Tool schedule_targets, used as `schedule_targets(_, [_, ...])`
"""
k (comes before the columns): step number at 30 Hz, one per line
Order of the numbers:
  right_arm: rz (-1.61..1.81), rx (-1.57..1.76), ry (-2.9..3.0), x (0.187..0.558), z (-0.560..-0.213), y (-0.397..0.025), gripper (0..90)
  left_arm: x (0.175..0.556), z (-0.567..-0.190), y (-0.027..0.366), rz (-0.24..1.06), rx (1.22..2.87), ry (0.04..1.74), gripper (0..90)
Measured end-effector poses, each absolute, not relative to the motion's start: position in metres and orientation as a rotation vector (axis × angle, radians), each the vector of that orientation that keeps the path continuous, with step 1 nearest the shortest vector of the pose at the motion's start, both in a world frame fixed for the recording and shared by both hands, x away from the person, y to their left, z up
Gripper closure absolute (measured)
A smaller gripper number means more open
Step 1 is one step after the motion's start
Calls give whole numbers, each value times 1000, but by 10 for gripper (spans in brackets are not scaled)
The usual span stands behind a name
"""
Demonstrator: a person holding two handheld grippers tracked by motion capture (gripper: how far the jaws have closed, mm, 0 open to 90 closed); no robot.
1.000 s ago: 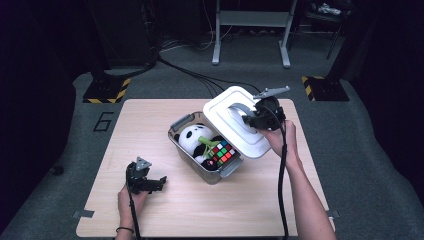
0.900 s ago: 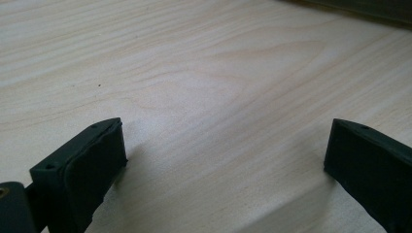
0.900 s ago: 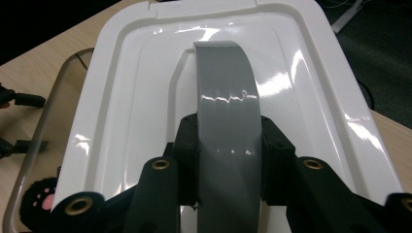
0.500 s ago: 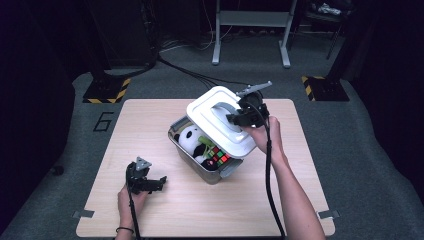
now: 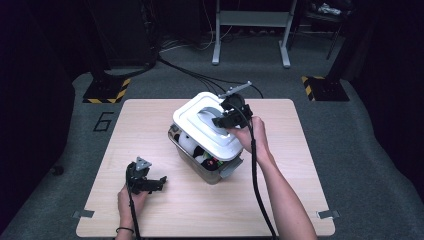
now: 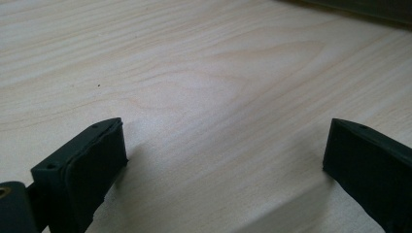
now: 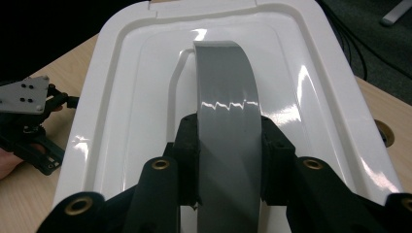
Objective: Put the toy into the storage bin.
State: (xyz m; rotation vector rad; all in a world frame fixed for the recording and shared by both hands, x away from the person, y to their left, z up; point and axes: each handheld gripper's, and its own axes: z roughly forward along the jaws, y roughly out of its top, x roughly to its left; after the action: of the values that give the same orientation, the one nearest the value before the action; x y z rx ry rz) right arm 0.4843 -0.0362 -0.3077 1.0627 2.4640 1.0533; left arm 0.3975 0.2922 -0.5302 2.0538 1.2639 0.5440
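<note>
Right gripper [image 7: 228,145] clamps the grey handle [image 7: 226,92] of the white lid [image 5: 207,125], tilted over the box [image 5: 200,162]

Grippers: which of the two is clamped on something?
The right gripper: its jaws pinch the grey handle of the white lid over the box. The left gripper rests open on the table, holding nothing.

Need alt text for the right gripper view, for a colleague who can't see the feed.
The right gripper has its black jaws shut on the grey handle of a white lid, seen from above and close up. Beyond the lid's left edge, the left gripper rests on the wooden table.
</note>
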Motion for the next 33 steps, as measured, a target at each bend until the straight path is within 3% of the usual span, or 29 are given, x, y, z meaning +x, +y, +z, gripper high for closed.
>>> schedule_targets(28, [785,1194,2561,499,-350,18,658,397,-530,293,534,2060,1261,22])
schedule_targets(33, [810,1171,2556,499,-352,15,575,397,-530,293,534,2059,1261,22])
